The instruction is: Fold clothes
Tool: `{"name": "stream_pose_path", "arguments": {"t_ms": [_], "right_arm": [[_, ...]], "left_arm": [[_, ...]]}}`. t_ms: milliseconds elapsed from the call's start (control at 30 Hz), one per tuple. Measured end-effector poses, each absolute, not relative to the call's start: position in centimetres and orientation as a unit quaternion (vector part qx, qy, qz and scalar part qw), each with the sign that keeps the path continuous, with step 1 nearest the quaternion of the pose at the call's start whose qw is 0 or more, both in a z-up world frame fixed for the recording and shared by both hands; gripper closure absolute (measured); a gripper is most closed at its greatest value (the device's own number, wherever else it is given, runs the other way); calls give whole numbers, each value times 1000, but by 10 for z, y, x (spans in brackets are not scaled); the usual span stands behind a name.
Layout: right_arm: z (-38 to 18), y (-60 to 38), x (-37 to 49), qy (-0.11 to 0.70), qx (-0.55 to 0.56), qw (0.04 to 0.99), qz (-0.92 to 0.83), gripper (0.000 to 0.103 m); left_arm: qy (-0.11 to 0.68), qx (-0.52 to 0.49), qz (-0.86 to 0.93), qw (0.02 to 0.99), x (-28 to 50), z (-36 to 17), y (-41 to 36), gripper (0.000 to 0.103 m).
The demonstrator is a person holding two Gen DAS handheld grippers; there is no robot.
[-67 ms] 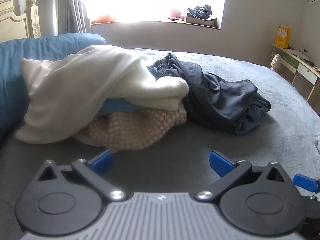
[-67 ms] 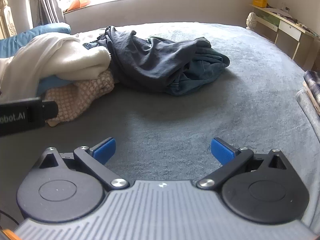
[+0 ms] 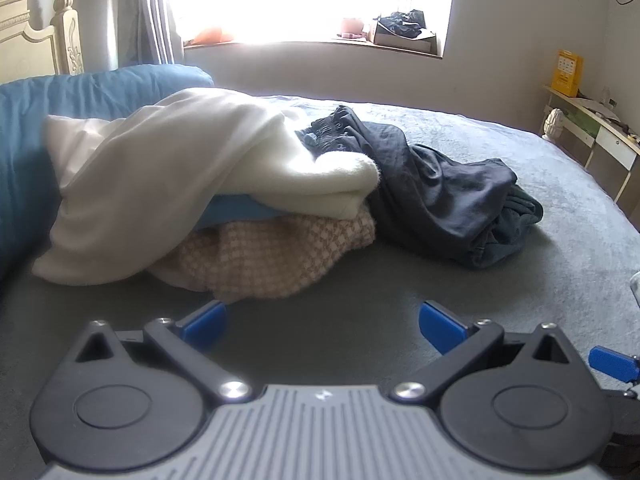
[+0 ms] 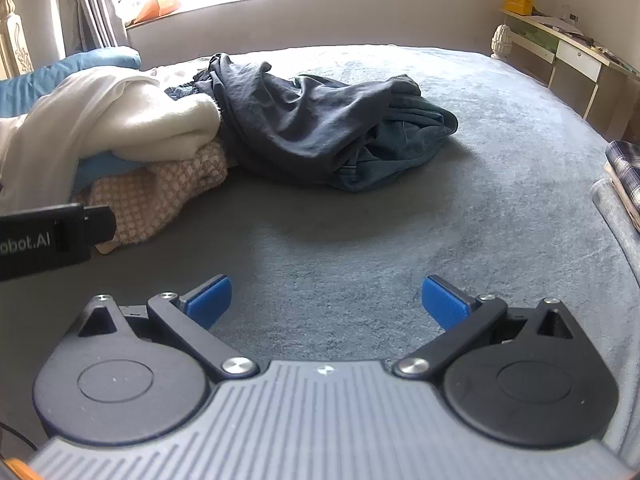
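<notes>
Both grippers are hovering low over the bed (image 4: 440, 208) with nothing in them. Left gripper (image 3: 322, 322): fingers spread wide, empty. Right gripper (image 4: 326, 300): same, spread wide, empty.

The clothes are sitting in a heap at the far side of the bed, well ahead of both tools:
- white sweater (image 3: 192, 168) is draping over the top, left side
- checked knit (image 3: 272, 256) is lying underneath it, nearest your left gripper
- a blue piece (image 3: 236, 208) is showing between those two, mostly hidden
- dark garment (image 4: 312, 124) is bunching up to the right, touching the sweater

Judging by the layout, you're lining up to pull one piece out; nothing is folded yet.

Risks from here:
- The layers are overlapping. Pinching the checked knit means dragging the sweater and the blue piece along with it, since they're resting on it.
- The dark garment is crumpled with no visible hem or corner. Grabbing a random fold means lifting a wad, not an edge.
- The bed cover is plush; going in too low means pinching the cover with the cloth.
- The two grippers are running close together; the left one's body (image 4: 48, 236) is already showing in the right view, so watch for a clash when reaching in.
</notes>
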State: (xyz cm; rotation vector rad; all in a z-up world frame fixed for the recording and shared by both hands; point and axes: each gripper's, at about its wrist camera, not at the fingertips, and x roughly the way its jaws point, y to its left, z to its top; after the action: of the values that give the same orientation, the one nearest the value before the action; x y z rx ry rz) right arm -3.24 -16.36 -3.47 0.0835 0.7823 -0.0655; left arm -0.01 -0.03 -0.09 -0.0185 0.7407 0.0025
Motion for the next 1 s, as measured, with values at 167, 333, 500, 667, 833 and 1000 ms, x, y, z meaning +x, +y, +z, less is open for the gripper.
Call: {"name": "stream_pose_path", "arguments": {"t_ms": [167,333,500,667,833,1000], "right_arm": [[-36,-164,-32,384,31,922,-38,1],[-38,-163,-28,382,23,923,-42,1],[-43,-162,-28,377,14,925,-45,1],[-45,-162,-24,378,12,925,-46,1],[-49,-161,-21,383,8,922,-49,1],[-50,-161,-20,382,9,923,-51,1]], "left_arm": [[365,-8,-6,931,0,-6,2,0],[386,-5,-8,923,9,-22,7,0],[415,-38,-11,909,15,-34,18,0],[389,-26,4,921,11,-32,20,0],[360,-22,9,933,10,-26,22,0],[363,-33,27,931,13,-29,29,0]]}}
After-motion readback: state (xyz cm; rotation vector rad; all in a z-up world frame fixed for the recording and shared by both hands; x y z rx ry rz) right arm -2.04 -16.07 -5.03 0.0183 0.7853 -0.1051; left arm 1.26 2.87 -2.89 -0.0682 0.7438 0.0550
